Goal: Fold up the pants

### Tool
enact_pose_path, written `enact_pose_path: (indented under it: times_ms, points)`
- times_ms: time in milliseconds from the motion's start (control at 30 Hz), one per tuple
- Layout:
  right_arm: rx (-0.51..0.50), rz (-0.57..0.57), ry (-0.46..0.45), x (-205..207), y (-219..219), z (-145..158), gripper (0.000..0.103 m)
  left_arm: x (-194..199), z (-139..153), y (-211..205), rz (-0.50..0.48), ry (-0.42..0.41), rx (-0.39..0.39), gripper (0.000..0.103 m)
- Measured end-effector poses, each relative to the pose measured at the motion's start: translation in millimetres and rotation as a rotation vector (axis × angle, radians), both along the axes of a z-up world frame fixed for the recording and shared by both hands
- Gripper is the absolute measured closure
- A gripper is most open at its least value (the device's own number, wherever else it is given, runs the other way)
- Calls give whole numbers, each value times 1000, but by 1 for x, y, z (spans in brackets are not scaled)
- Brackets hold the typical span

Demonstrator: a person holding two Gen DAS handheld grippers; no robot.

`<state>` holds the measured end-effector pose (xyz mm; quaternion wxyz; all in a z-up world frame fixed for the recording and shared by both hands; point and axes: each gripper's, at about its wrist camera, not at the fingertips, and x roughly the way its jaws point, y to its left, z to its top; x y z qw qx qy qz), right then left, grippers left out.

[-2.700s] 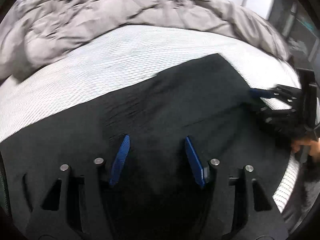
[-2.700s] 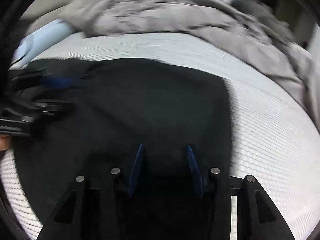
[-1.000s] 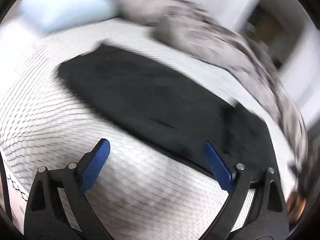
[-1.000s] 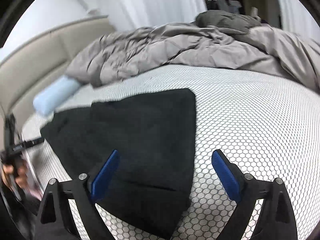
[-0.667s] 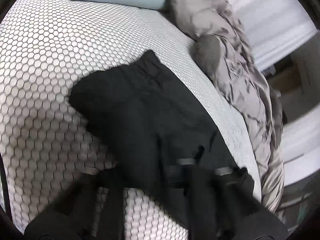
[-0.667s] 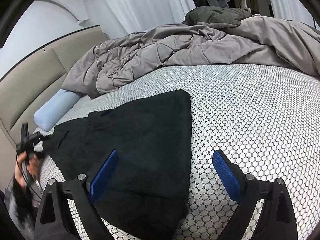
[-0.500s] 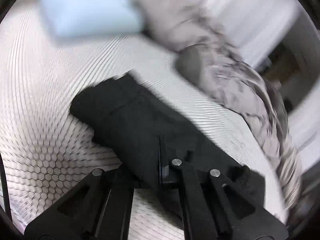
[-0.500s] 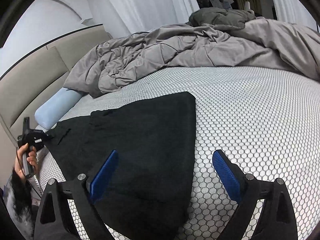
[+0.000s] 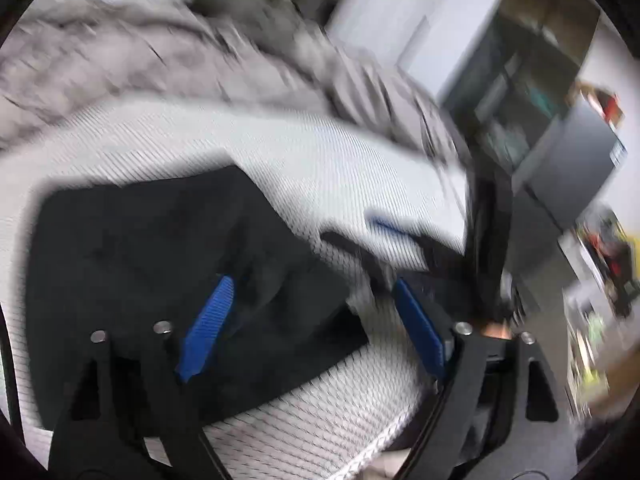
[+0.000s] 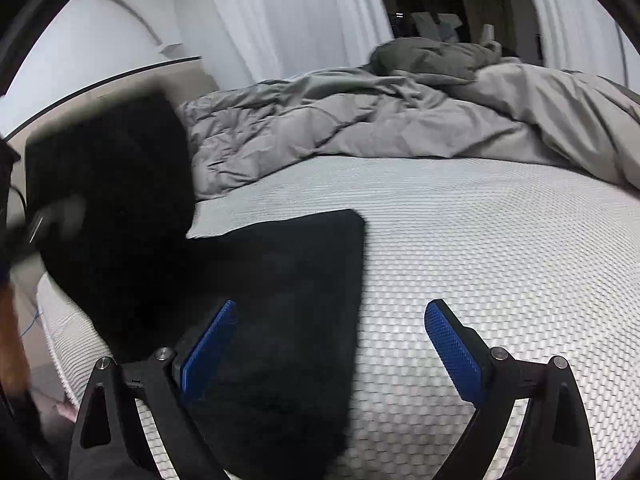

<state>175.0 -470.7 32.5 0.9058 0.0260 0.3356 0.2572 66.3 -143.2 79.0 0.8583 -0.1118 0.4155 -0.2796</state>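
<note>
The black pants (image 9: 160,264) lie folded on the white honeycomb mattress (image 9: 328,172). In the left wrist view my left gripper (image 9: 316,320) is open above their right edge, blue pads spread wide. In the right wrist view the pants (image 10: 280,300) lie flat at the lower left, and their left part stands lifted as a dark blurred flap (image 10: 120,184) near the other gripper. My right gripper (image 10: 332,340) is open and empty above the pants' near right edge. It also shows blurred in the left wrist view (image 9: 400,240).
A rumpled grey duvet (image 10: 400,128) covers the far half of the bed. A beige headboard (image 10: 120,84) and white curtains (image 10: 280,20) stand behind. Dark shelves and furniture (image 9: 540,120) stand past the mattress edge on the right in the left wrist view.
The left gripper was shut on the pants' end half a second ago, has swung it over towards the right and now stands open. The right gripper has stayed open in place.
</note>
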Motion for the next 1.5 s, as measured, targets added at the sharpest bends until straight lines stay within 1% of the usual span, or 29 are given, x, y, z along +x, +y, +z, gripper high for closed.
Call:
enact_pose_path:
  times_ms: [67,100,167,200,300,333,367,400,433,500,600,667,733,800,833,867,900,967,1000,1033,1067,1100,1133,1233,1300,1333,1367,1400,1500]
  points:
    - [-11,-45,38,9,-12,-6,7,-8,-16,-4,-7,-4,85,23]
    - [-13,-58,57,12,-16,-8,7,-12,-17,-1,2,-20,98,23]
    - [-12,-70,98,17,-23,-13,7,-22,-12,18,46,-70,125,23]
    - [-2,-70,106,17,-26,-14,7,-24,-9,32,94,-96,154,22]
    - [42,19,124,11,-20,-11,8,-15,-14,83,253,-146,274,22]
    - [67,66,140,9,-15,-11,11,-14,-21,97,300,-146,295,22]
    - [104,130,173,7,-9,-13,19,-13,-26,109,341,-140,310,22]
    - [140,179,205,7,-4,-16,24,1,-33,124,378,-126,318,22]
    - [169,227,249,7,2,-20,26,6,-43,135,406,-91,334,22]
    - [199,283,313,7,14,-30,34,15,-58,151,409,-59,346,22]
    - [183,269,369,13,26,-43,34,26,-76,160,401,-29,390,22]
    - [179,274,421,22,32,-54,34,40,-83,161,396,-21,370,22]
    - [181,257,441,28,36,-62,35,42,-85,166,379,-7,342,22]
    - [145,234,410,29,40,-61,63,40,-86,152,345,2,304,22]
    - [132,229,368,27,41,-54,73,37,-84,149,324,7,281,22]
    - [127,230,327,25,41,-48,89,29,-80,143,296,9,263,22]
    - [110,219,274,21,40,-37,91,25,-79,138,258,3,258,22]
    - [78,225,220,18,35,-23,91,10,-75,125,223,-8,298,21]
    - [28,208,213,17,35,-23,90,8,-74,122,219,-13,318,21]
    - [-69,166,209,19,36,-32,90,7,-74,122,221,-19,327,21]
    - [-112,136,229,22,34,-41,89,6,-73,121,222,-18,325,21]
    - [-83,113,292,29,26,-51,88,5,-72,122,224,-17,320,21]
    - [-12,102,321,31,17,-51,88,5,-72,123,229,-19,318,21]
    - [132,143,288,22,-3,-31,80,5,-72,123,234,-23,329,21]
    - [217,214,300,16,-6,-23,54,5,-73,120,234,-28,341,21]
    - [258,254,321,14,-4,-23,53,5,-73,118,234,-30,351,21]
    - [269,282,336,12,1,-25,53,5,-74,117,235,-32,356,21]
    - [248,295,350,12,9,-29,53,5,-74,117,235,-35,360,21]
    - [138,281,380,18,31,-46,54,5,-74,116,231,-40,373,21]
